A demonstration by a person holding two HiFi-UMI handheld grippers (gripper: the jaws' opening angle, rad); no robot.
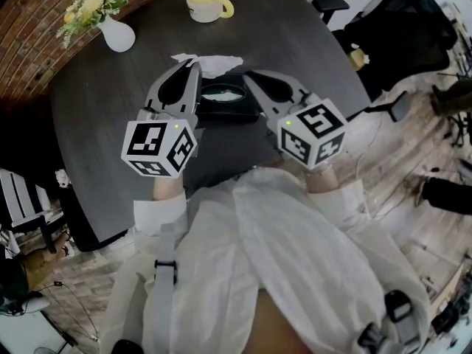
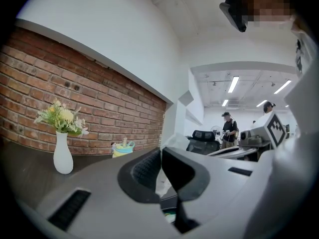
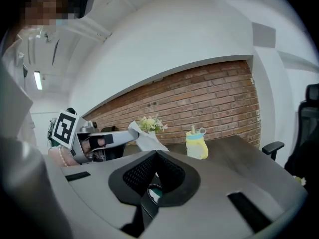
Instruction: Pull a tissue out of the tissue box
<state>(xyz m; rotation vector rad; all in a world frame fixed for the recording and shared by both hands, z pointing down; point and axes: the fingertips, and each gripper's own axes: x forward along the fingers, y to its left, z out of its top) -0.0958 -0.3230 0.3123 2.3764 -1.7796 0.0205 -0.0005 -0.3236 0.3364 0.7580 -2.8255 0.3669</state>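
Dark round table (image 1: pixel 96 109) before a brick wall. The left gripper (image 2: pixel 160 176) is clenched on the tissue (image 3: pixel 143 140), held just beyond the tissue box (image 1: pixel 225 103). The right gripper (image 3: pixel 156 156) is closed on nothing, over the box. Advised: keep the pinch firm and draw the sheet steadily upward; if the box lifts, steady it with the free gripper.

We see worktop (image 1: pixel 103 116) dark grey, matt, faint wood grain. Tissue (image 1: pixel 221 65) thin white paper, soft, creased. We read left claw (image 1: pixel 193 66) and right claw (image 1: pixel 248 77) as smooth matt grey plastic; pads (image 2: pixel 146 169) black, finely gridded, rubber-like. Vase (image 1: pixel 118 35) white, smooth, slight gloss, ceramic by our look. Cup (image 1: pixel 206 7) pale yellow, smooth, plastic-looking. Brick wall (image 2: pixel 84 88) rough, matt. Person's sleeves (image 1: pixel 295 227) white woven cloth, wrinkled. Floor (image 1: pixel 391 169) pale wood planks
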